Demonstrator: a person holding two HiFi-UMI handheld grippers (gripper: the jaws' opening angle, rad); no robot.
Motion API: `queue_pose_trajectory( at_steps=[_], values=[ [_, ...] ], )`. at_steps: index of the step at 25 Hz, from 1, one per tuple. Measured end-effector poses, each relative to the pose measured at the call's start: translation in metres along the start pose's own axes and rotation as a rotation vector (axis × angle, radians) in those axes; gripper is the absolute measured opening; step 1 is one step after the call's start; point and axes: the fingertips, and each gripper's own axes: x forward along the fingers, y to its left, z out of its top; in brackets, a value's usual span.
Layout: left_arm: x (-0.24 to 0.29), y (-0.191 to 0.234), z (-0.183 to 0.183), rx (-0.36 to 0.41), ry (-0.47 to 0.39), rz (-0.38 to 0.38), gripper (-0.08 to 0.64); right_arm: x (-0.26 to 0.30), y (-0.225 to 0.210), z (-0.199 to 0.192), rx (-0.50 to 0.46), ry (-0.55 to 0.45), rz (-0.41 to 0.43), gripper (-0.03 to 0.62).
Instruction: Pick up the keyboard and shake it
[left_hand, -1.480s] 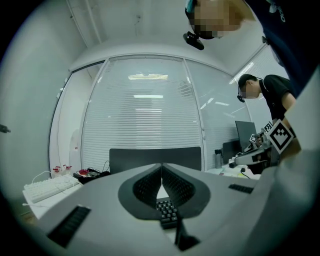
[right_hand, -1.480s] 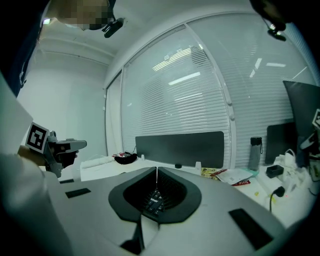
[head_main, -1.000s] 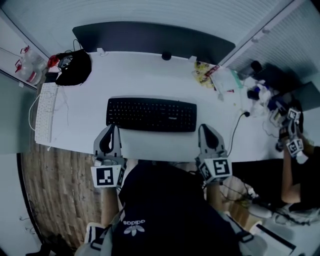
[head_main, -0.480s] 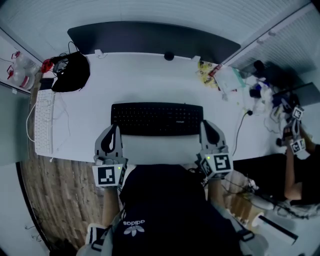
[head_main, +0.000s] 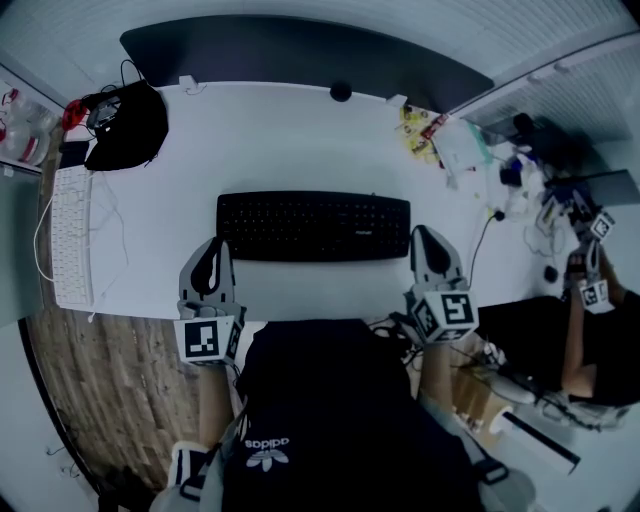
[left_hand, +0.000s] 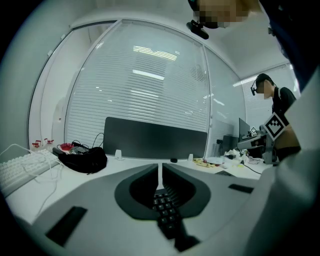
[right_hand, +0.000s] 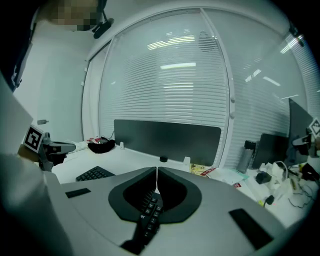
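Keyboard: long black plastic keyboard lies flat on your white desk, not yet lifted.
Grippers: your left gripper and right gripper, closed and empty, now sit closer, at its ends.
Next: open both before gripping.

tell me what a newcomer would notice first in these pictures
A black keyboard lies alone in the middle of a white desk. The left gripper and the right gripper, both shut, point at its near corners, one at each end. A black bag sits at the desk's far left corner, and clutter crowds the far right end.
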Motion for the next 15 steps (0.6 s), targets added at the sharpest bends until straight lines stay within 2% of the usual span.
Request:
queue_pose_trajectory(
  at_steps=[3, 6, 8, 15],
  values=[
    [0.005, 0.009, -0.019, -0.016, 0.046, 0.02, 0.01, 0.003, -0.005, -0.01, 0.037, 0.043, -0.002, 0.008],
    [0.013, 0.025, -0.046, 0.006, 0.128, 0.039, 0.089, 0.008, -0.005, -0.021, 0.053, 0.085, -0.016, 0.008],
    [0.018, 0.033, -0.063, -0.009, 0.2, 0.043, 0.114, 0.016, -0.006, -0.029, 0.054, 0.11, -0.021, 0.008],
    [0.033, 0.037, -0.108, -0.051, 0.337, 0.005, 0.184, 0.038, -0.018, -0.051, 0.132, 0.125, -0.035, 0.008]
  ],
)
